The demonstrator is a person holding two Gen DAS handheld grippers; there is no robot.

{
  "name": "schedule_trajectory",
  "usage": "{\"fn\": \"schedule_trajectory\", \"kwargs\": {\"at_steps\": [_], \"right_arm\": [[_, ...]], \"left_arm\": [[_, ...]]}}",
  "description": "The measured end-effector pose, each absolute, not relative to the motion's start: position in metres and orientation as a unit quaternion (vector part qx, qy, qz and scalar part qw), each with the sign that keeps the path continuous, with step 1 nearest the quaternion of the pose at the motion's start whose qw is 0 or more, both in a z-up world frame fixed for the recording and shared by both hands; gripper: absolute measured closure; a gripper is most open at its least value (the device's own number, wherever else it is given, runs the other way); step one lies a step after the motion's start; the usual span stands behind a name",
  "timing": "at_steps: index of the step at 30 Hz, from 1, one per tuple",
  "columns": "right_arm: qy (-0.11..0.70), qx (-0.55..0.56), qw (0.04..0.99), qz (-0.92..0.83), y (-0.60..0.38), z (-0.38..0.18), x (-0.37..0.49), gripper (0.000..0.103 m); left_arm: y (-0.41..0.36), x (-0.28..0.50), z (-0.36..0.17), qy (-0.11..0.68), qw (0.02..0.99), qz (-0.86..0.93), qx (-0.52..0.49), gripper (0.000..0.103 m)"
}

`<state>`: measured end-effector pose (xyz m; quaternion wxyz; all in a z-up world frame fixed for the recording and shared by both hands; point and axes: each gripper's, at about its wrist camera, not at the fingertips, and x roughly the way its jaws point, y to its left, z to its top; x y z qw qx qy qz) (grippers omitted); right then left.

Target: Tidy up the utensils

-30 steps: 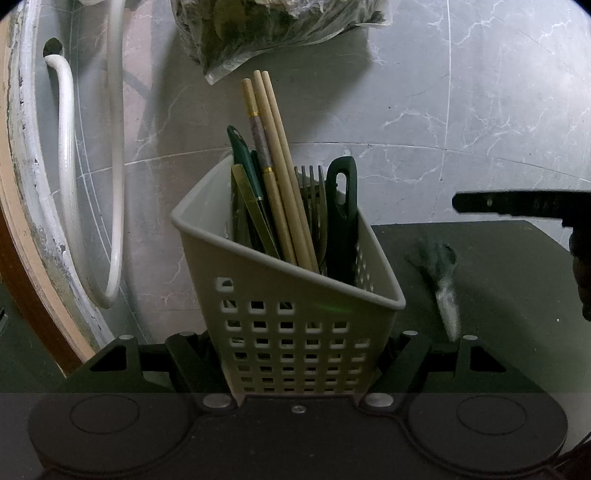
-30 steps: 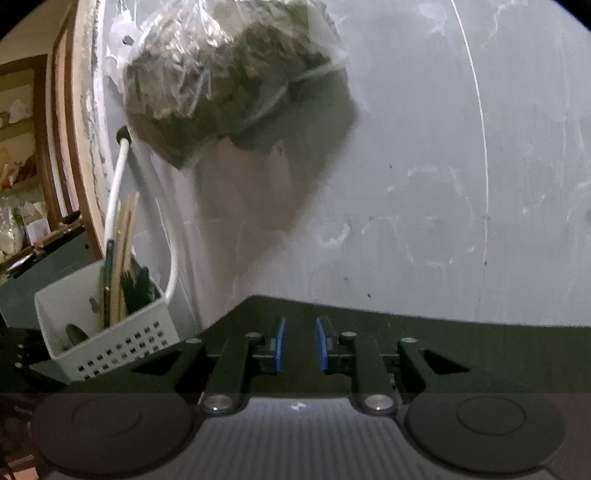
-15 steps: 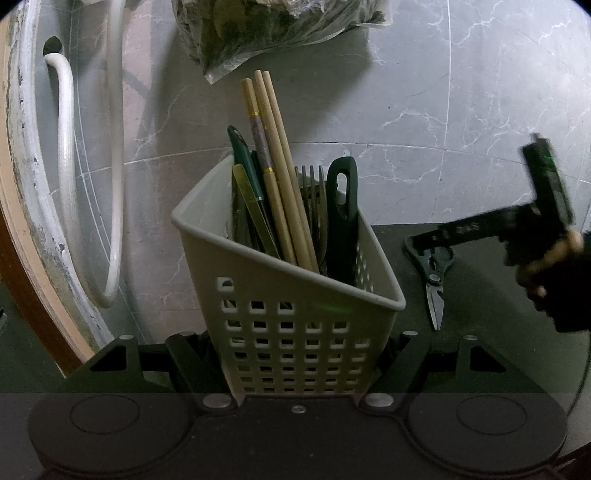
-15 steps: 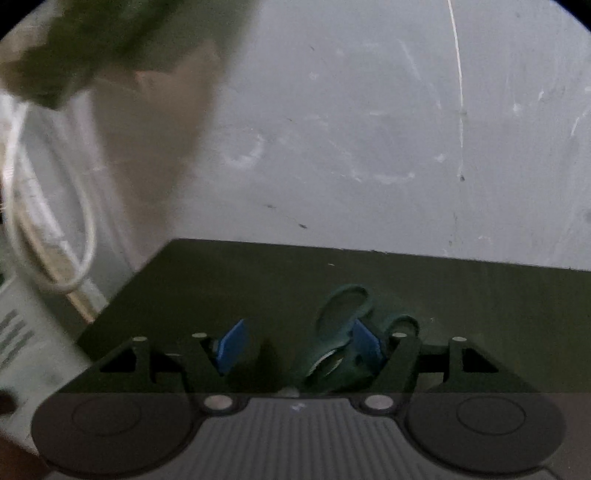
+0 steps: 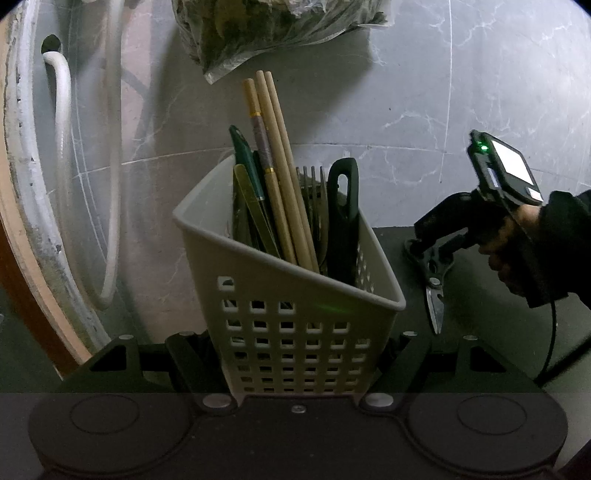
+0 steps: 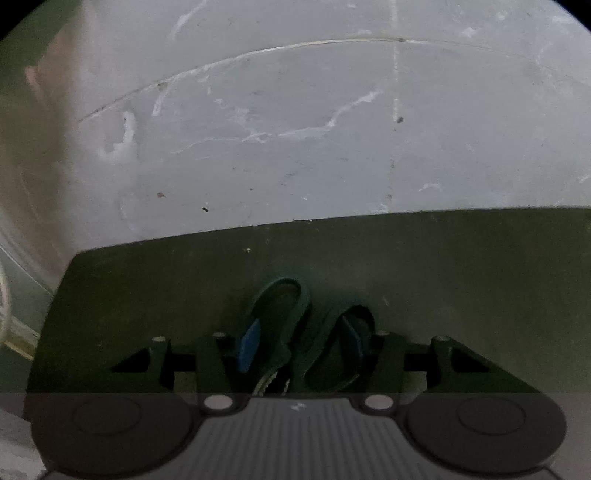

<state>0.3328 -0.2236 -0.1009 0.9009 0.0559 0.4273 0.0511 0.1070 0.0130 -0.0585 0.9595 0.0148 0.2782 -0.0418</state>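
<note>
My left gripper (image 5: 295, 349) is shut on a white perforated basket (image 5: 291, 321), held tilted and full of wooden chopsticks (image 5: 280, 177), forks (image 5: 314, 184) and a black handle (image 5: 343, 221). Dark-handled scissors (image 5: 434, 295) lie on the dark tabletop to the basket's right, blades toward me. A hand holds my right gripper (image 5: 424, 236) tipped down over their handles. In the right wrist view the scissors' handle loops (image 6: 284, 295) sit between the blue pads (image 6: 249, 345), and the right gripper (image 6: 300, 341) is closing its jaws on their outer sides.
A clear bag of dried greens (image 5: 280, 29) hangs on the grey marble wall (image 6: 295, 129) above the basket. A white hose (image 5: 62, 147) loops at the left. The dark tabletop (image 6: 461, 266) ends at the wall. A black cable (image 5: 552, 332) trails from the right hand.
The right gripper came in from the right, tipped down over the scissors, and its jaws spread around the handles and began narrowing. The left gripper and basket stayed put.
</note>
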Motion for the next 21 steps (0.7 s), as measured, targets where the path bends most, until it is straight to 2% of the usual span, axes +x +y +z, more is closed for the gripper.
{"fn": "schedule_trajectory", "kwargs": {"at_steps": [3, 5, 6, 13, 17, 21], "right_arm": [[0.426, 0.037, 0.902, 0.053, -0.213, -0.101, 0.336, 0.048], [0.423, 0.023, 0.904, 0.054, -0.209, -0.102, 0.335, 0.055], [0.421, 0.015, 0.905, 0.055, -0.206, -0.102, 0.336, 0.064], [0.416, -0.010, 0.905, 0.082, -0.198, -0.106, 0.333, 0.069], [0.421, -0.013, 0.903, 0.086, -0.199, -0.105, 0.329, 0.066], [0.416, -0.013, 0.906, 0.080, -0.194, -0.105, 0.334, 0.070]], "left_arm": [[0.014, 0.107, -0.059, 0.278, 0.960, -0.043, 0.014, 0.027], [0.016, 0.107, -0.059, 0.278, 0.960, -0.044, 0.013, 0.027], [0.016, 0.107, -0.059, 0.278, 0.960, -0.045, 0.013, 0.027], [0.018, 0.107, -0.059, 0.276, 0.960, -0.046, 0.010, 0.026], [0.018, 0.107, -0.059, 0.276, 0.960, -0.047, 0.010, 0.026], [0.018, 0.107, -0.060, 0.275, 0.960, -0.047, 0.009, 0.026]]}}
